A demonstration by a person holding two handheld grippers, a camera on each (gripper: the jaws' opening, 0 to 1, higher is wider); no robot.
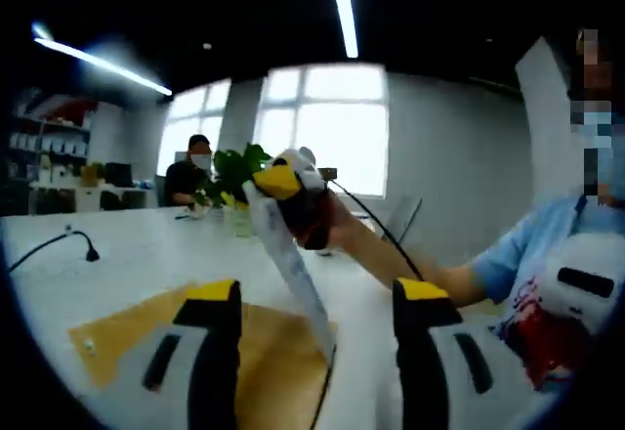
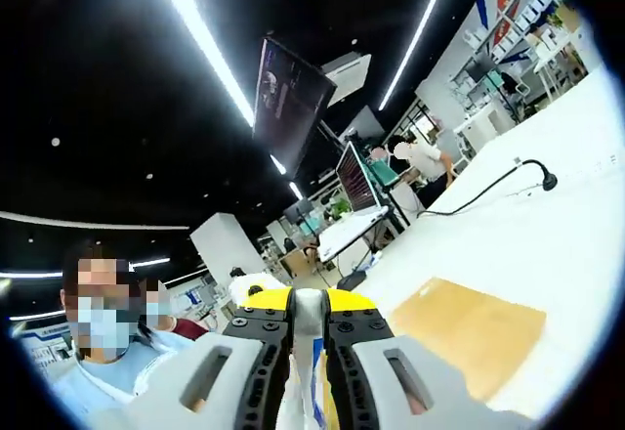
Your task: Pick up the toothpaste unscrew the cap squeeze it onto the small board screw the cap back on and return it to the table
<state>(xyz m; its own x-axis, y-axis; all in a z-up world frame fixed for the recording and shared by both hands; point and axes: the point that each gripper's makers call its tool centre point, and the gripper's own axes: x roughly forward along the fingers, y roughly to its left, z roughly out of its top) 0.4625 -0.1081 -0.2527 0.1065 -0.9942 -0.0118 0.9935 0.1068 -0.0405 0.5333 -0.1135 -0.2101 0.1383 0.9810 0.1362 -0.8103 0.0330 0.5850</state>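
A white toothpaste tube (image 1: 293, 264) hangs tilted above the table, its lower end reaching down between my left gripper's jaws. My right gripper (image 1: 293, 188), black with yellow tips, is shut on the tube's upper part. My left gripper (image 1: 318, 295) is open, its jaws standing wide on either side of the tube without touching it. In the right gripper view, the right gripper (image 2: 309, 305) is clamped on the white tube (image 2: 309, 337). The small tan board (image 1: 269, 357) lies flat on the white table under both grippers, and the same board (image 2: 469, 334) lies to the right. I cannot make out the cap.
A black cable (image 1: 59, 242) trails across the white table (image 1: 146, 244), and the cable (image 2: 488, 191) ends in a plug. A green plant (image 1: 234, 168) and a seated person (image 1: 195, 168) are at the far end. A blue-sleeved arm (image 1: 527, 249) comes in from the right.
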